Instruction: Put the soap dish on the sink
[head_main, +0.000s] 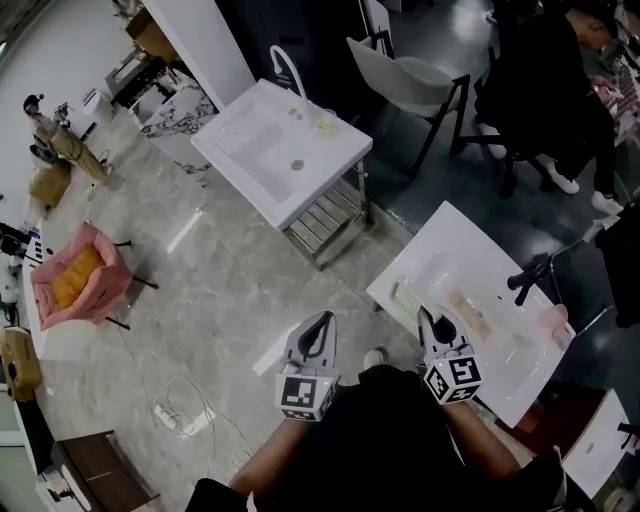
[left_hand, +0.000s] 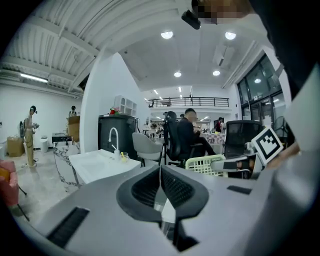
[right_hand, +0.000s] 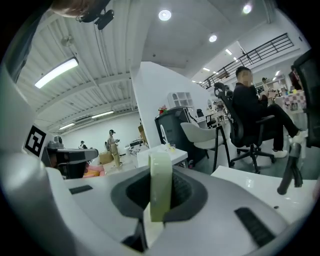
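My right gripper (head_main: 430, 320) is shut on a pale green slatted soap dish (head_main: 406, 297), which sticks out past its tips over the near edge of the white sink (head_main: 440, 245) with the black tap (head_main: 530, 280). In the right gripper view the soap dish (right_hand: 160, 185) stands edge-on between the jaws of that gripper (right_hand: 159, 195). The left gripper view shows the dish (left_hand: 205, 164) at the right. My left gripper (head_main: 320, 325) hovers over the floor to the left, its jaws (left_hand: 161, 192) shut with nothing between them.
A second white sink (head_main: 330, 165) on a metal stand is farther back, with a white tap (head_main: 285, 65). A white chair (head_main: 400, 70) and a seated person (head_main: 540, 80) are behind. A pink chair (head_main: 80, 280) stands at the left. A power strip with cable (head_main: 180, 415) lies on the floor.
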